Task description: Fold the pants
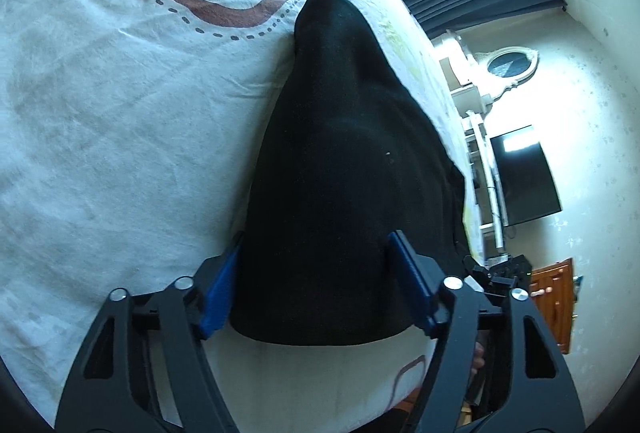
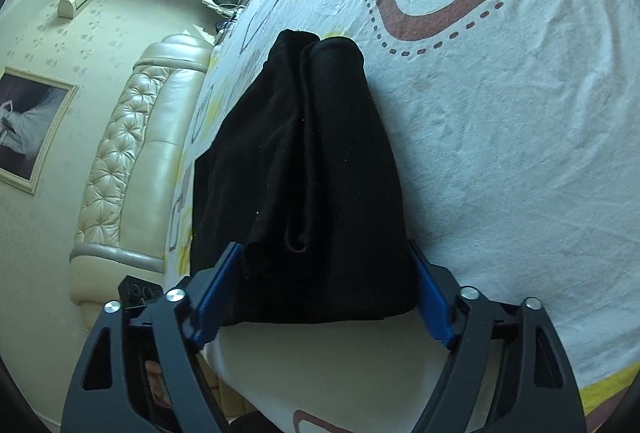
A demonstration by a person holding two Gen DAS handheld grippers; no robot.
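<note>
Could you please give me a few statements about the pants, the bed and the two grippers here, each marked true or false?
1. The pants are black. True.
2. The pants hang from a hanger on the wall. False: they lie on the bed sheet.
3. The left gripper is open, with its blue fingers on either side of the pants' near end. True.
4. The right gripper is shut on a white towel. False: it is open, its fingers flanking the pants, and no towel shows.
5. The bed sheet is plain blue. False: it is white with brown bands and dotted lines.
6. A padded cream headboard shows in the right wrist view. True.
</note>
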